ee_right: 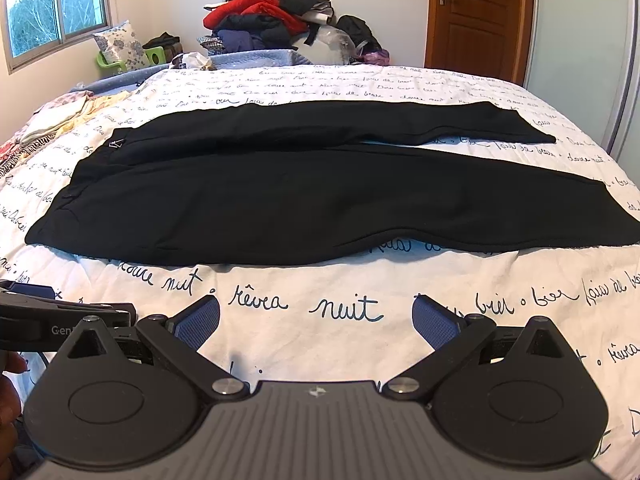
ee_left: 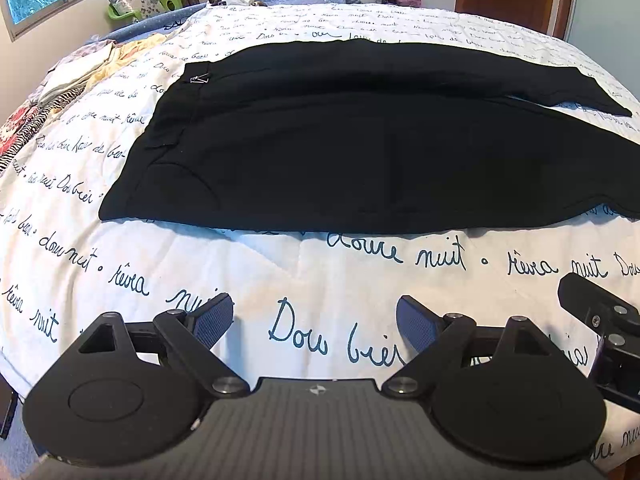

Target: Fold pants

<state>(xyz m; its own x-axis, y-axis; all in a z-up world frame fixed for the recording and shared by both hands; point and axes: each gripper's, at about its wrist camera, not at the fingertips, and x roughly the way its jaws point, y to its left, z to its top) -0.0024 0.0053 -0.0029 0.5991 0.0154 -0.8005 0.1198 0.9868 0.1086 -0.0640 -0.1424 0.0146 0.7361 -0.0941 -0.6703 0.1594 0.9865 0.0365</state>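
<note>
Black pants (ee_left: 340, 152) lie spread flat across the bed, waistband to the left, both legs running to the right and parted at the far right. They also show in the right wrist view (ee_right: 300, 196). My left gripper (ee_left: 316, 320) is open and empty, hovering over the bedspread a short way in front of the pants' near edge. My right gripper (ee_right: 316, 320) is open and empty too, just to the right of the left one, also short of the pants. Part of the right gripper (ee_left: 600, 320) shows at the left view's right edge.
The white bedspread (ee_right: 352, 300) has dark cursive writing. Crumpled light clothes (ee_left: 72, 76) lie at the bed's left edge. A pile of clothes (ee_right: 276, 12) sits beyond the bed's far end. A wooden door (ee_right: 476, 16) is at the back right, a window (ee_right: 52, 4) at the back left.
</note>
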